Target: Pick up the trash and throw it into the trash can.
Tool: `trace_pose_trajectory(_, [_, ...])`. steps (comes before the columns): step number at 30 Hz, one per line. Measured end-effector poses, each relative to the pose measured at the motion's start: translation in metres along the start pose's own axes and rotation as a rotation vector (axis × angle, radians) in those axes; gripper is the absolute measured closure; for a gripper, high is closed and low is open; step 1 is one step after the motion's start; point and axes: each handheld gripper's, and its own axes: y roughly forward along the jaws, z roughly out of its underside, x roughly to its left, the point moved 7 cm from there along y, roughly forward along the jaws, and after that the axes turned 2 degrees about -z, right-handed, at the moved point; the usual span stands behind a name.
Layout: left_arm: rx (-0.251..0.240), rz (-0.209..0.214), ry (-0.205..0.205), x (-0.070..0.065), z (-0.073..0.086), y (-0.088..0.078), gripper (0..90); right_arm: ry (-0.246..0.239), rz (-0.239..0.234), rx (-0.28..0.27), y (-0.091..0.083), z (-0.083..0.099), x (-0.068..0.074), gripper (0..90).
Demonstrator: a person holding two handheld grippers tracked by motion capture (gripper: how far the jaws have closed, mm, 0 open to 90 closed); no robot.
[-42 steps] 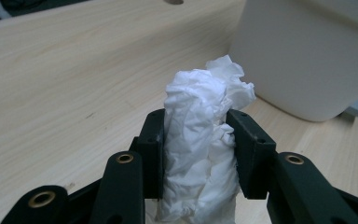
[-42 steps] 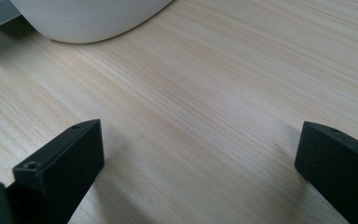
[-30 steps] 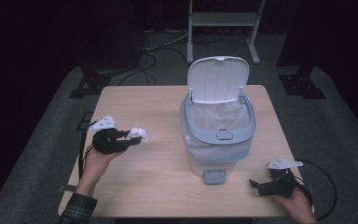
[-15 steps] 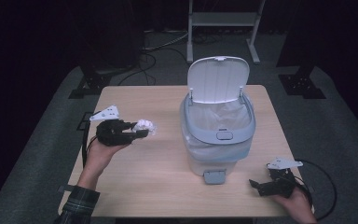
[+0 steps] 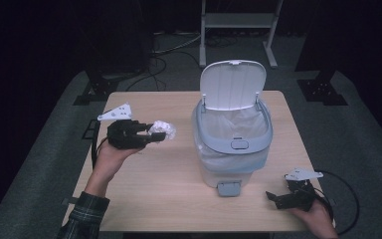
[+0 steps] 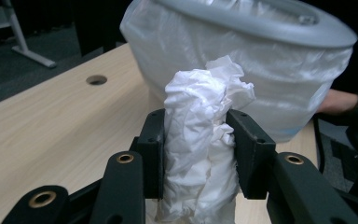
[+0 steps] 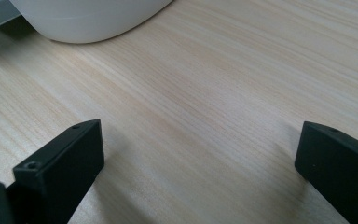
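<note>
The left tongs (image 5: 155, 135) are clamping a crumpled white paper wad (image 6: 200, 140) between both pads, holding it in the air above the worktop (image 5: 159, 184), just to the left of the pedal bin (image 5: 233, 144), whose lid (image 5: 233, 85) is standing open over a clear liner (image 6: 242, 79). The wad is looking very light and soft: it is bulging out above and below the jaws and squashing where they are pressing, so it is likely giving way rather than resisting, and a looser hold is risking it slipping or unfolding. The jaws are biting across its middle, where the paper is densest, which seems the soundest place; the loose, frilly top is offering little to hold. Nothing about it is seeming fragile or slippery. The right tongs (image 5: 284, 198) are resting low at the worktop's near right corner with the jaws standing wide apart, gripping nothing.
</note>
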Motion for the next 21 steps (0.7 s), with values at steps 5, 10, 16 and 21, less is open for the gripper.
trace_pose_trajectory(5, [-0.017, 0.032, 0.016, -0.007, -0.014, 0.004, 59.8, 0.0, 0.0, 0.0, 0.0, 0.0, 0.0, 0.2])
trace_pose_trajectory(10, [-0.027, 0.05, 0.026, -0.011, -0.025, 0.007, 59.8, 0.0, 0.0, 0.0, 0.0, 0.0, 0.0, 0.2])
trace_pose_trajectory(16, [-0.05, 0.078, 0.032, -0.015, -0.039, 0.008, 59.9, 0.0, 0.0, 0.0, 0.0, 0.0, 0.0, 0.2])
trace_pose_trajectory(21, [-0.059, 0.099, 0.05, -0.021, -0.052, 0.01, 59.9, 0.0, 0.0, 0.0, 0.0, 0.0, 0.0, 0.2])
